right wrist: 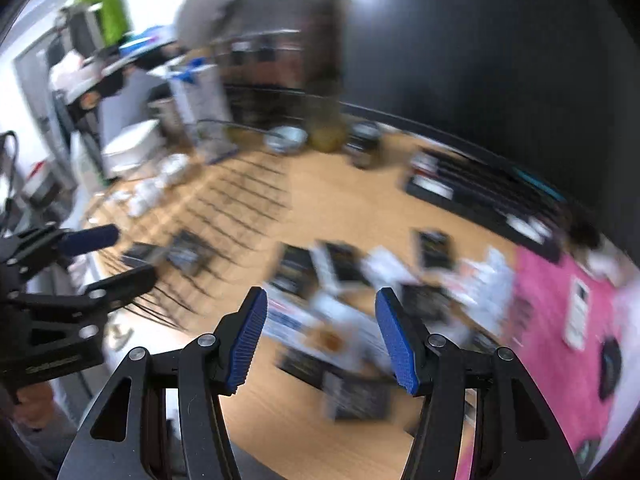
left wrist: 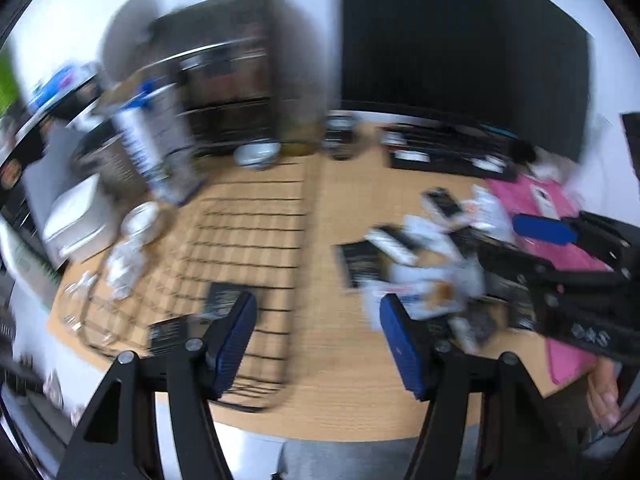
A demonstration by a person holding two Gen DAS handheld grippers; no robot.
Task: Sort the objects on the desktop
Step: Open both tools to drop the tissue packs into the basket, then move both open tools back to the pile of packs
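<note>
Both the left gripper (left wrist: 318,338) and the right gripper (right wrist: 320,334) are released and empty, so a hurried grab into the crowded packets (right wrist: 320,332) just ahead of the right gripper risks catching several or pushing them across the desk (right wrist: 320,192).

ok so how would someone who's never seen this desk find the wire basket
Start at the wooden desk and look to its left half, away from the pink mat. The wire basket lies there, a wide flat tray of thin black grid wires with a couple of dark packets inside. Its see-through grid sets it apart from the loose pile of packets lying directly on the wood.
</note>
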